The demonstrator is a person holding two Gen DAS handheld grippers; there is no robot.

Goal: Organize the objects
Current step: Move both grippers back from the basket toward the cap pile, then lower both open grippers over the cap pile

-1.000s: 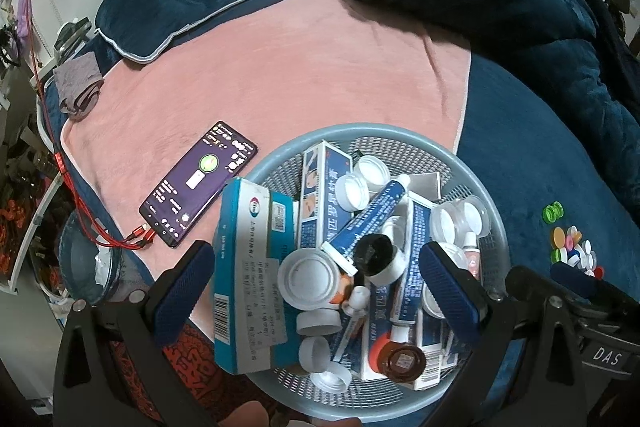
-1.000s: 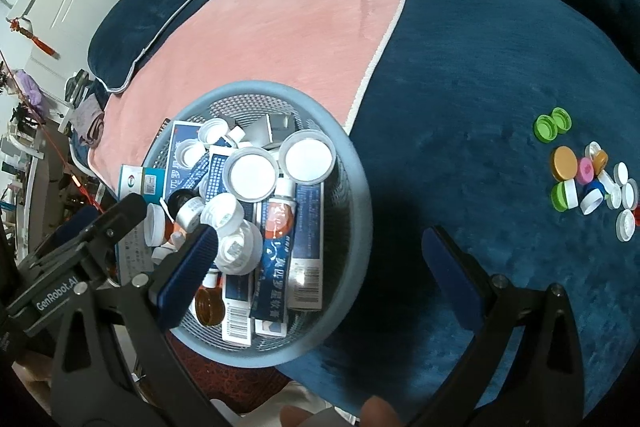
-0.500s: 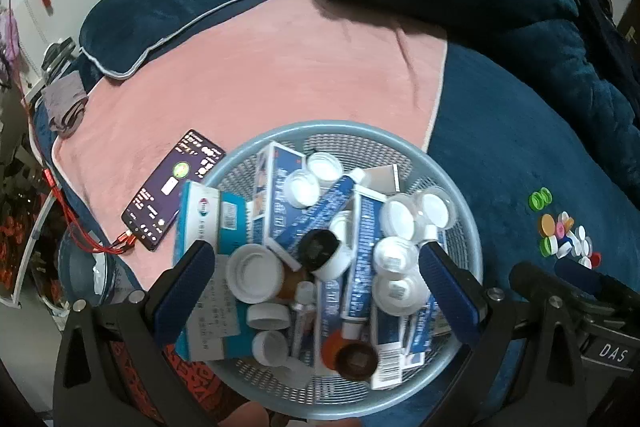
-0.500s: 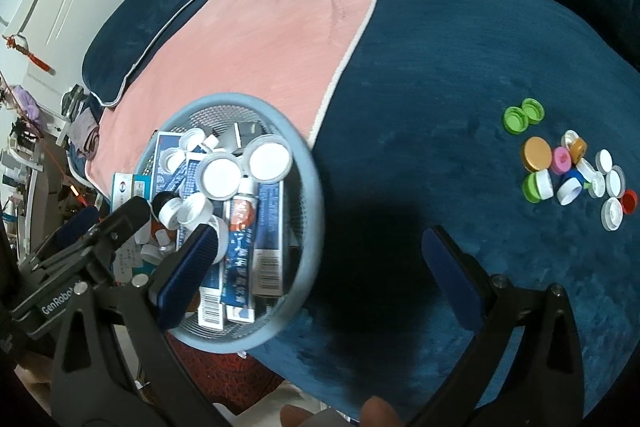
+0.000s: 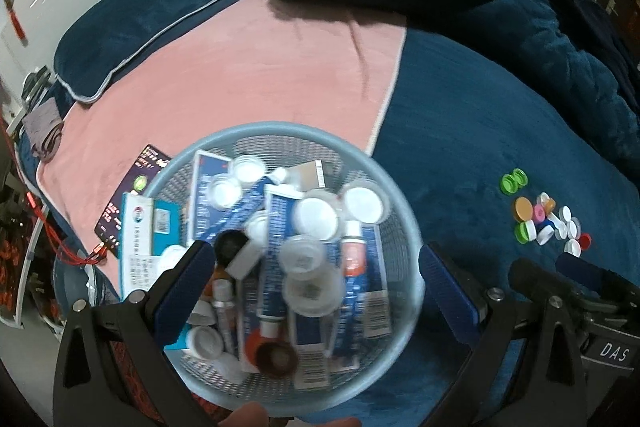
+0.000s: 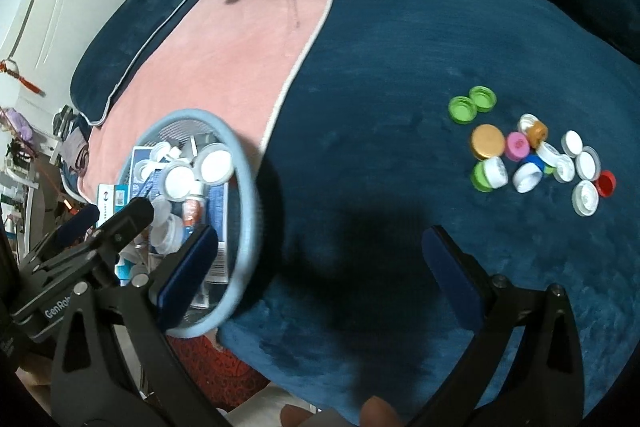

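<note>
Blue-padded left hand-held gripper [image 5: 316, 283] agape over basket [image 5: 404, 223]

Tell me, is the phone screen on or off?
On. The phone, lying partly behind the basket on the pink blanket, shows a lit purple screen with a green circle and text.

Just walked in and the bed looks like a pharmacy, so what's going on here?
A person holds a gripper in each hand over the bed. The left gripper hovers open above a blue basket full of ointment boxes, tubes and white lids. The right gripper is open over bare blue blanket, holding nothing. A pile of loose bottle caps lies further right. A phone lies beside the basket.
</note>
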